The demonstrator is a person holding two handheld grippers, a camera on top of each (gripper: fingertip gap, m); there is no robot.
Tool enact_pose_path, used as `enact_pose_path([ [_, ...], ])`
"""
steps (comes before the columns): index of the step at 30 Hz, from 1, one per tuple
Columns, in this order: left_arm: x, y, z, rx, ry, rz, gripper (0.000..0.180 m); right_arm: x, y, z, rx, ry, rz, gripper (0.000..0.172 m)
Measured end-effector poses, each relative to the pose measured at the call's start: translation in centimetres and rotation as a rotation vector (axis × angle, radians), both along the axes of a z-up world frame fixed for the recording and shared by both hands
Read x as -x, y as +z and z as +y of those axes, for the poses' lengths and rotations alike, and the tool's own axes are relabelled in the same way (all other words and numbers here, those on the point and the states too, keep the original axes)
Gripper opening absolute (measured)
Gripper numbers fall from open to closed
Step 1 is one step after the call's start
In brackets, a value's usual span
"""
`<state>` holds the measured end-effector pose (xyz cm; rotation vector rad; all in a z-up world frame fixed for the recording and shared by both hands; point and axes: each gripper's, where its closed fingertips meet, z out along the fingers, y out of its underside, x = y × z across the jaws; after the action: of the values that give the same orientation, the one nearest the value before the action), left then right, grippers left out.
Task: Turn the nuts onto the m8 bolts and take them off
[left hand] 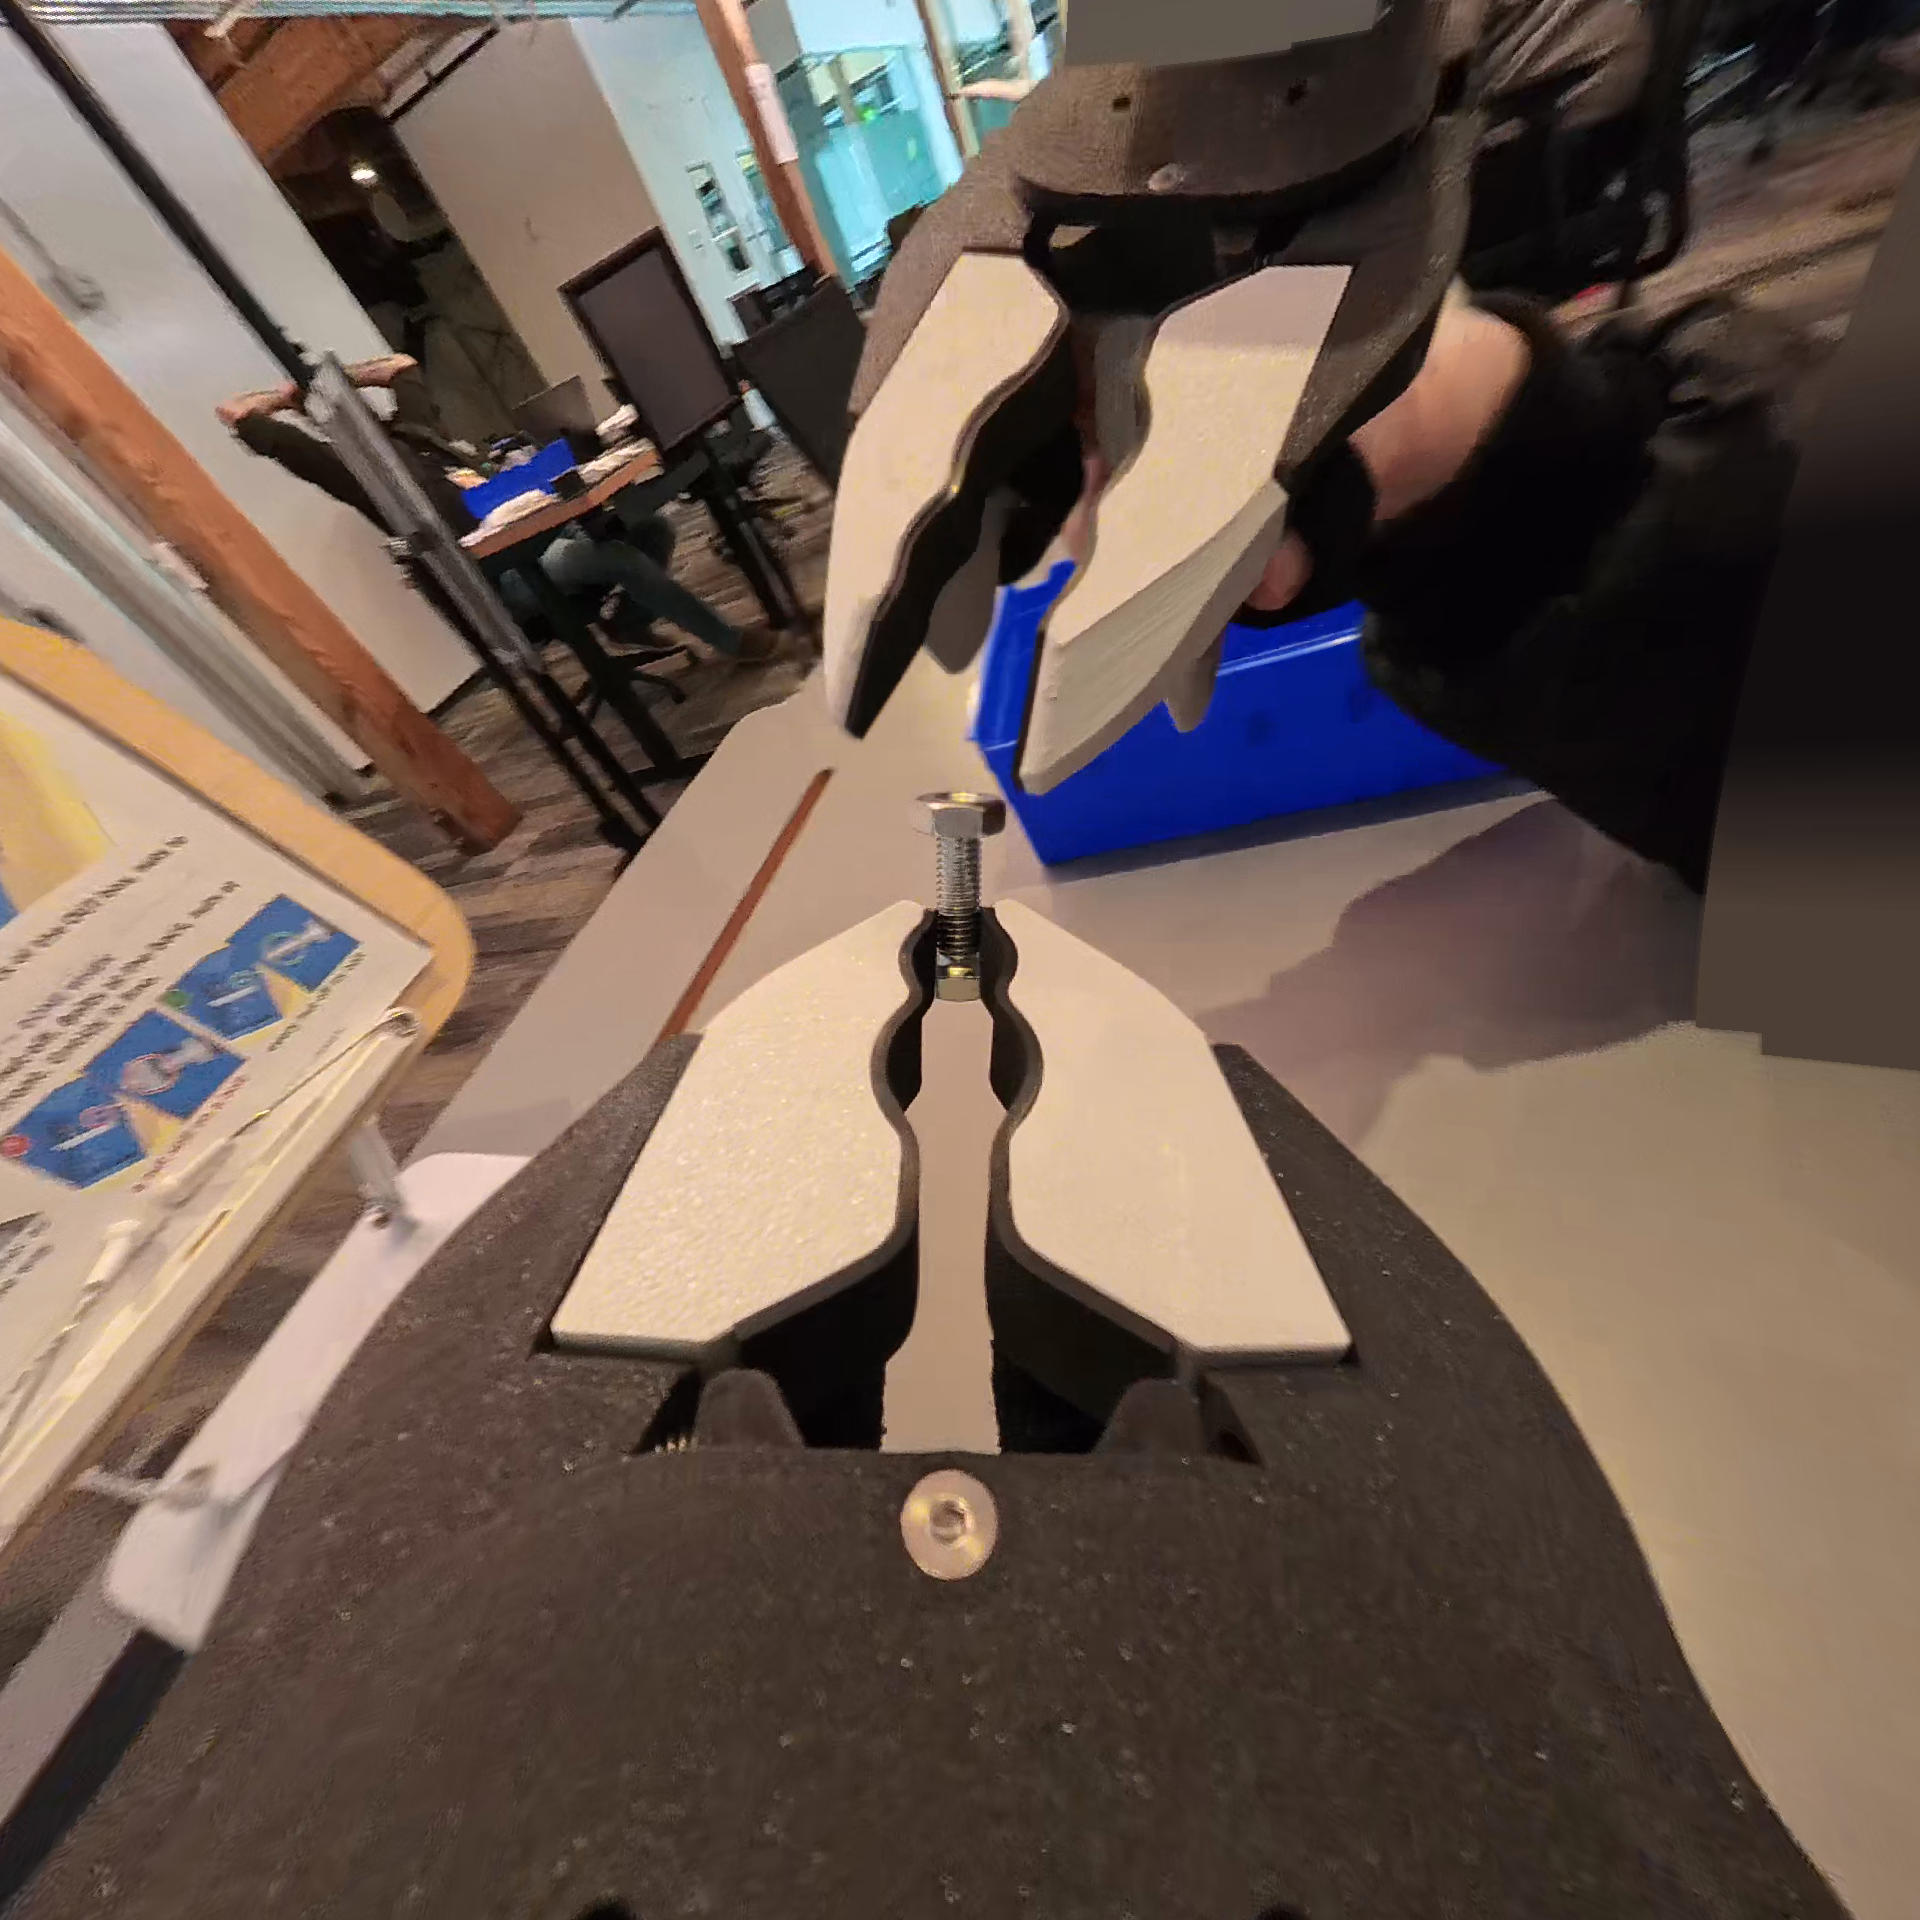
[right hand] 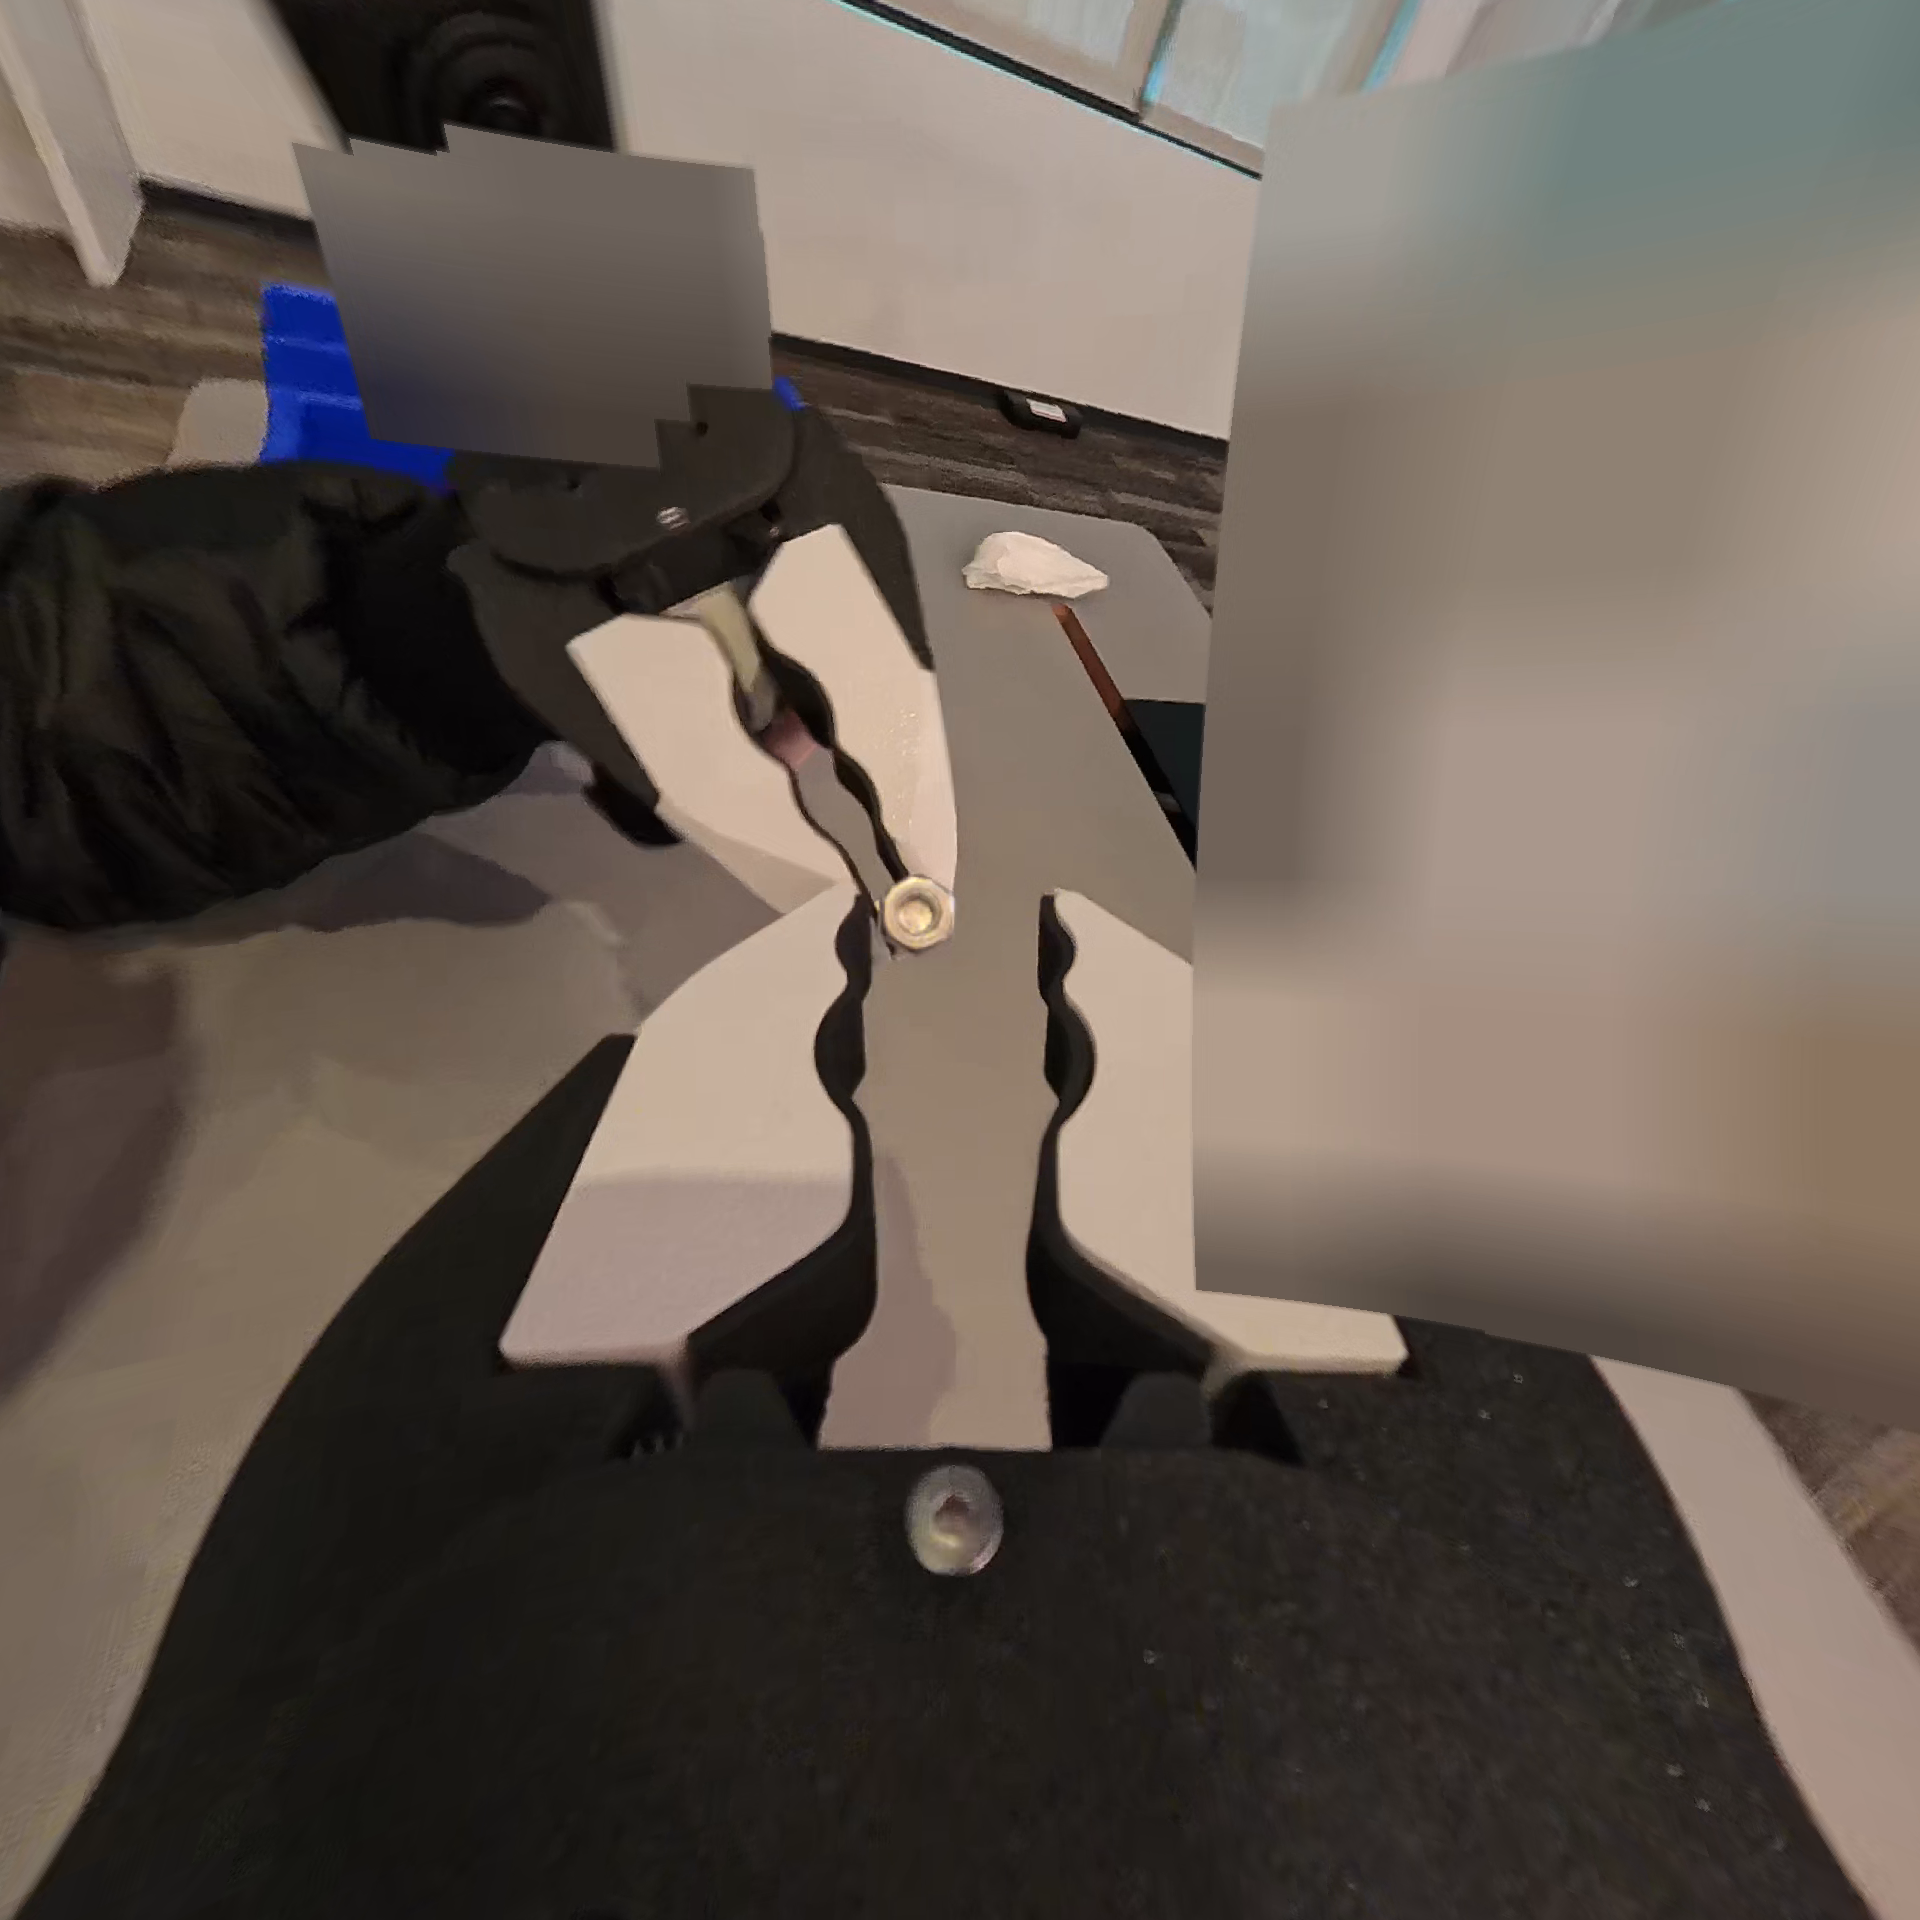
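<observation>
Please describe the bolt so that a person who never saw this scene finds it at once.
On the grey table, before the blue bin, find the left gripper. The bolt stands between its fingertips, head up. It is the only shiny threaded metal piece there.

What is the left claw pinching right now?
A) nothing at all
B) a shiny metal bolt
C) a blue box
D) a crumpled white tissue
B: the left claw is closed on the threaded shaft of a silver bolt, whose hex head pokes out past the fingertips.

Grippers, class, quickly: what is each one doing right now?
Left gripper: closed on the bolt, nut between its fingers.
Right gripper: open, holding nothing.
</observation>
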<state>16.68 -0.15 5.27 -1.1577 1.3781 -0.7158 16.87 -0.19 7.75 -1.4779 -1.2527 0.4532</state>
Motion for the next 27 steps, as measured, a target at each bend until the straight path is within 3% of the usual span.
enact_pose_path([
  [5, 0.1, 0.0, -2.6, 0.137, -0.213, -0.026, 0.007, -0.7, -1.2, -2.5, -0.129, 0.219, -0.105, 0.027],
  [9, 0.3, -0.3, -3.7, 0.178, -0.290, -0.006, 0.007, -0.1, -1.4, -3.7, -0.183, 0.322, -0.095, 0.022],
  [27, 0.4, 0.4, -4.3, 0.175, -0.310, -0.039, 0.007, 1.0, -0.8, -4.7, -0.208, 0.369, -0.053, 0.028],
])
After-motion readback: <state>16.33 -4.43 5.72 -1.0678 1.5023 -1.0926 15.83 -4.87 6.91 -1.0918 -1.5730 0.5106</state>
